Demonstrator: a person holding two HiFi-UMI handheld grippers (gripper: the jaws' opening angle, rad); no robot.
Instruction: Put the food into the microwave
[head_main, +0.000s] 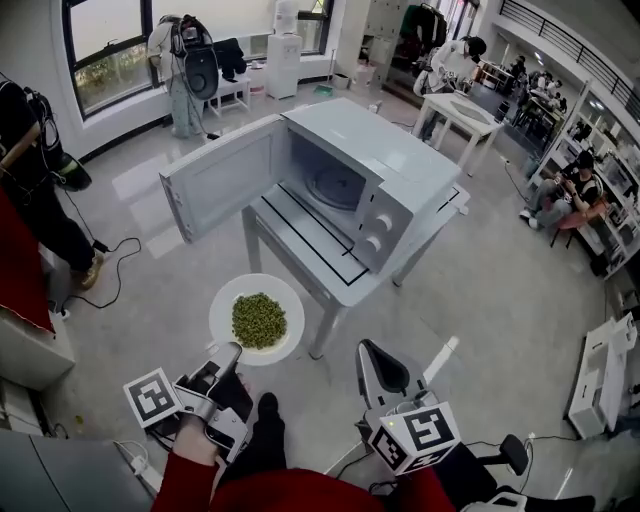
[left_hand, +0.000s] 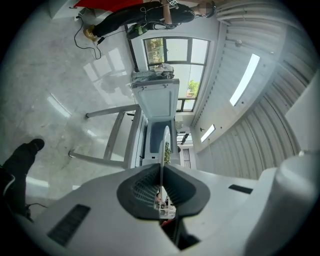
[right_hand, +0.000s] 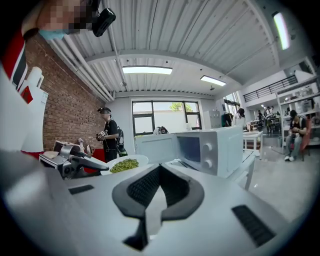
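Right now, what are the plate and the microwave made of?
The plate looks like glazed ceramic or hard plastic: smooth, white, thin-rimmed; the look can't settle which. The microwave looks like painted metal: flat pale grey panels with crisp edges and a soft sheen.

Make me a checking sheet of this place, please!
Surface: white table carries the microwave.
Job's things: microwave door open; plate of green food in the air before the table.
Clutter: nothing seen.
Tools: left tool shut on the plate's rim; right tool shut, empty.
Cables: black cable on the floor, left.
Surroundings: seated person, far table, window.
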